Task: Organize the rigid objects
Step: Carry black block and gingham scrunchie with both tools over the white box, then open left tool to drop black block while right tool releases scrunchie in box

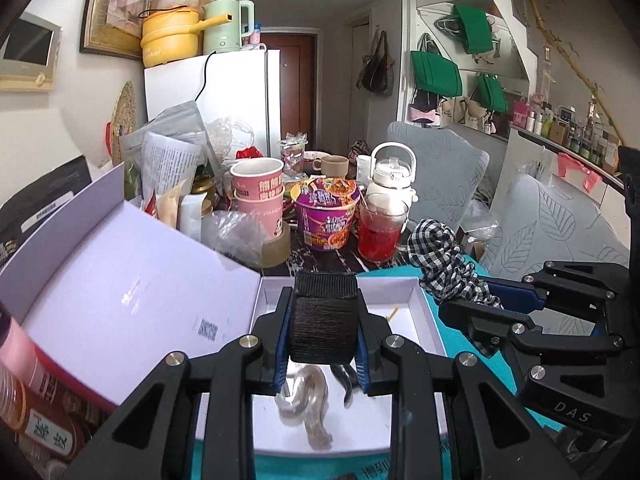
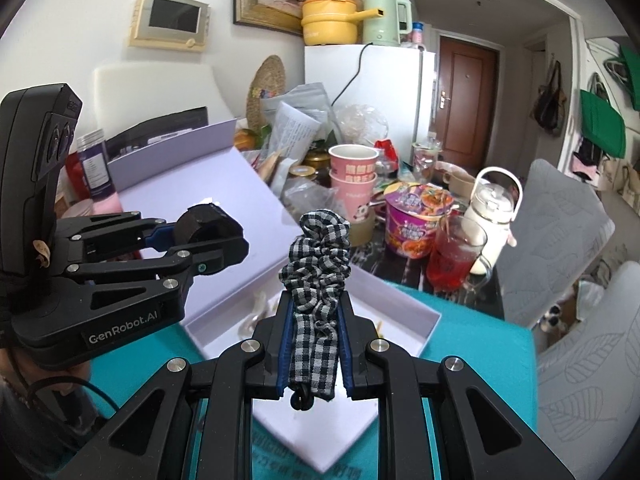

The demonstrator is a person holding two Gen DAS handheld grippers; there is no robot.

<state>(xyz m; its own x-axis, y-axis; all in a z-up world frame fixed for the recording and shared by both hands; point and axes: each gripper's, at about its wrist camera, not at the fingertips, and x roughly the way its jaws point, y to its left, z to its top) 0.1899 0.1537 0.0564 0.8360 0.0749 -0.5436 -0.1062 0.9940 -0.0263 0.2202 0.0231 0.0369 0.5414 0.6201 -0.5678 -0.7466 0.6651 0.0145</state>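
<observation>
Over the white box (image 1: 412, 300) in the left wrist view, the left gripper (image 1: 324, 340) has its jaws pressed tight on a black woven roll (image 1: 323, 320). The roll stands upright, its long way going up and down, likely so it can drop straight into the box. In the right wrist view, the right gripper (image 2: 314, 344) pinches a checked scrunchie (image 2: 318, 272) above the same box. The scrunchie points up and away, bunched long between the jaws.
</observation>
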